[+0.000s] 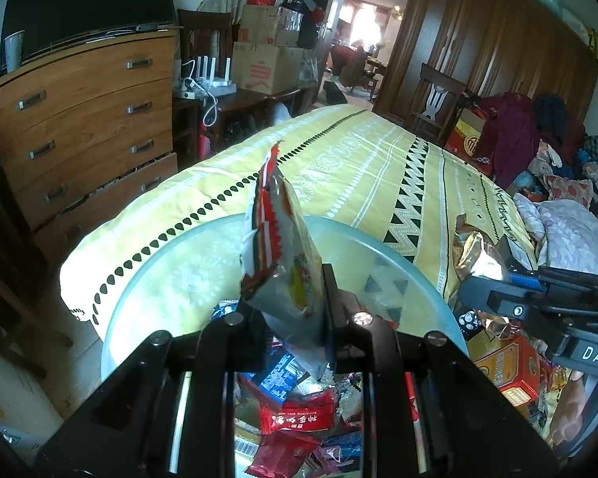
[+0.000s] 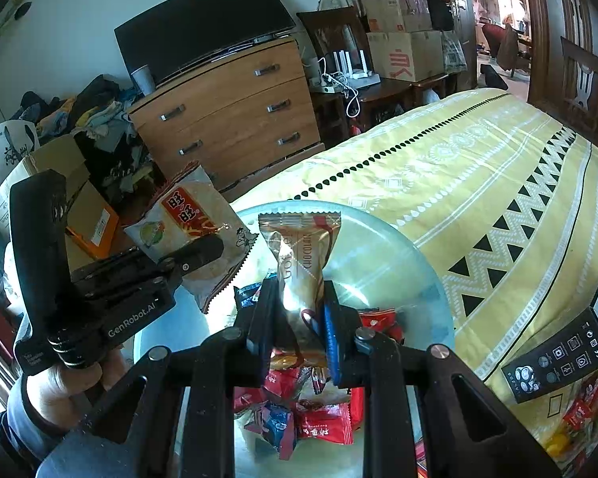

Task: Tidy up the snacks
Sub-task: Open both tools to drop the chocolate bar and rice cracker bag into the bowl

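Observation:
My left gripper (image 1: 289, 294) is shut on a white and red rice cracker packet (image 1: 287, 247), held upright above a clear glass bowl (image 1: 171, 275) on the bed. The packet also shows in the right wrist view (image 2: 191, 227), with the left gripper (image 2: 203, 251) at the left. My right gripper (image 2: 303, 310) is shut on a gold chocolate wafer packet (image 2: 303, 255), held upright over the same bowl (image 2: 394, 263). Several red and blue snack packets (image 2: 319, 418) lie in the bowl. The right gripper (image 1: 482, 294) shows at the right of the left wrist view.
The bowl rests on a yellow patterned bedspread (image 2: 478, 167). A black shaver box (image 2: 562, 354) and loose snacks (image 1: 506, 366) lie on the bed to the right. A wooden dresser (image 1: 83, 119) stands beyond the bed's left side, with boxes and chairs behind.

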`<state>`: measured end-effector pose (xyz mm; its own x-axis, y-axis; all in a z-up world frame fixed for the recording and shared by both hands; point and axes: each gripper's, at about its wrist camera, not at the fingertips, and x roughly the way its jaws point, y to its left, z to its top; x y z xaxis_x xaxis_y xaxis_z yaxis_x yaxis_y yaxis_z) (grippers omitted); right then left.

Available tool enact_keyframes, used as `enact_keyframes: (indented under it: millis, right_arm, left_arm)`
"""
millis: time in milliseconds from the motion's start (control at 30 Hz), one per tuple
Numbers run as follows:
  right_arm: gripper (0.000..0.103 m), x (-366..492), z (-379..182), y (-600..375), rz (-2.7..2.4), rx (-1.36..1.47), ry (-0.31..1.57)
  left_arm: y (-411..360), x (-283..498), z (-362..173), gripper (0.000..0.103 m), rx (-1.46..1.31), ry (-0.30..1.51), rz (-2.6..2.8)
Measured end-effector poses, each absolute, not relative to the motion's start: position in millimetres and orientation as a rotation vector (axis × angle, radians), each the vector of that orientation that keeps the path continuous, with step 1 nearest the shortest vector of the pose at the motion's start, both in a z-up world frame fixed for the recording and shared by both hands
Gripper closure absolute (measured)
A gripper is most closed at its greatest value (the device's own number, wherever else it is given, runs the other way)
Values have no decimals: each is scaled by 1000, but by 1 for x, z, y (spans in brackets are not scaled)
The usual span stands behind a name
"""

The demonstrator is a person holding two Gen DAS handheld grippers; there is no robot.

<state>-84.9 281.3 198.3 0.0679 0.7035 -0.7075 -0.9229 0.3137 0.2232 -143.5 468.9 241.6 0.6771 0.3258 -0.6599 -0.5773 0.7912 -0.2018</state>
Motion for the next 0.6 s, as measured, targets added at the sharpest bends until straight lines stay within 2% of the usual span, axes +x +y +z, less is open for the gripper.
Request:
enact_keyframes:
  millis: [367,433,467,500,567,600]
  right_arm:
    - [77,-86,192,286,1264,-315,852]
    - [76,-85,191,286,1268,-303,859]
    - [74,-84,190,286,1277,-296,870]
    - [64,-83,190,285,1279,-294,872]
    - [55,-84,190,284,1276,-296,863]
    - [55,-85,190,284,1278,-295,866]
  left_arm:
    - [473,-142,234,81,-423,676,539]
    - [473,-142,233,74,-434,675,548]
    - [474,-143,232,60,-440,673,553]
    - [474,-144,232,45,-443,669,559]
    - [473,-148,233,29,-441,654,581]
    - [472,-149,233,24,-435,650,590]
